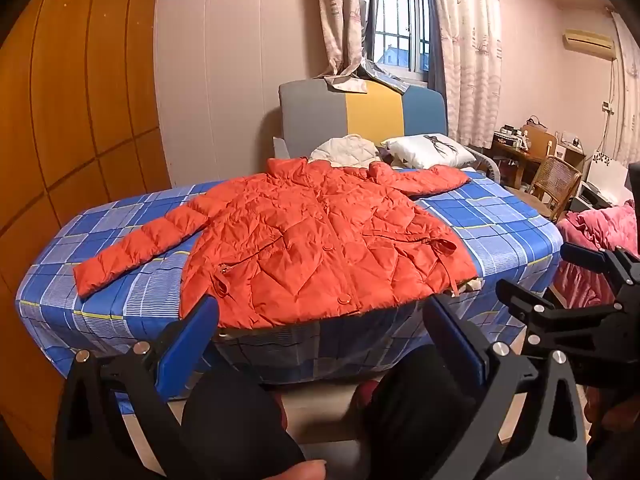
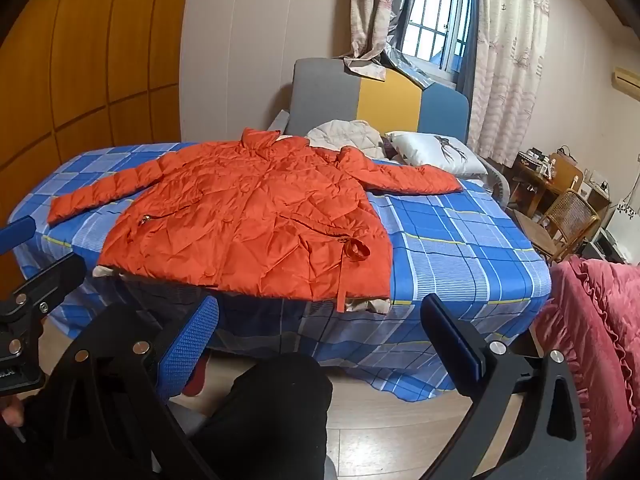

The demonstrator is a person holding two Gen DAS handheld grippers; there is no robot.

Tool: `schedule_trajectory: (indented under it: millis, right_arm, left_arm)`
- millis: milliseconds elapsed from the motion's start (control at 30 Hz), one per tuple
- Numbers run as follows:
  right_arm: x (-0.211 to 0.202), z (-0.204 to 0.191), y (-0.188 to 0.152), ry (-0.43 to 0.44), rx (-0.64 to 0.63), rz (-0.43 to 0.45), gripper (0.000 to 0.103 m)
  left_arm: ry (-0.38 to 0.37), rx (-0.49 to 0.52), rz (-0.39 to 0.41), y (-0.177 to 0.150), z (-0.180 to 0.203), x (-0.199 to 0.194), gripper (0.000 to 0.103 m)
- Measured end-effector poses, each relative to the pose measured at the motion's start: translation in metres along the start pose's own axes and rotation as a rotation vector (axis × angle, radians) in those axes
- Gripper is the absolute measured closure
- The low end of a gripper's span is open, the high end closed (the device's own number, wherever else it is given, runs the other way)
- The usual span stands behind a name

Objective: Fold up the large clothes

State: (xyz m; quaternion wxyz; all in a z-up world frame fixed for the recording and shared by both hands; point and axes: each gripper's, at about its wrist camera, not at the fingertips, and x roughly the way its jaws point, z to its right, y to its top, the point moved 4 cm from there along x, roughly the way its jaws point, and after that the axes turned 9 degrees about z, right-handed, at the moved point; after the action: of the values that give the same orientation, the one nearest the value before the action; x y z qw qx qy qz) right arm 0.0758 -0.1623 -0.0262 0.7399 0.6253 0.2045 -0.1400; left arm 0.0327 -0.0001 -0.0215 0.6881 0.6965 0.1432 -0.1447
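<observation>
Your left gripper [image 1: 320,336] and right gripper [image 2: 320,332] both hang with jaws spread wide and nothing between them. Beyond the fingertips, the orange jacket [image 1: 320,240] lies flat, front up, on the checked bedsheet [image 2: 460,248], sleeves spread to either side, likely laid out so you can fold them inward first.

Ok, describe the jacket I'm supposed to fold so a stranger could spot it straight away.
Find the bed with the blue checked sheet. Spread flat across it, front up and sleeves out, lies the orange quilted jacket. The cream padded garment is bunched by the white pillow; only the orange one lies open.
</observation>
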Motion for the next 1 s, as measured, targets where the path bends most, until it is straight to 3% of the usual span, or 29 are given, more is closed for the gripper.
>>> schedule_trajectory:
  millis: [1000]
  right_arm:
    - [-0.0012,0.0013,-0.0008,0.004,0.013,0.003,0.003]
  left_arm:
    - [0.002,-0.001,0.003,0.0002,0.0030,-0.0009,0.002]
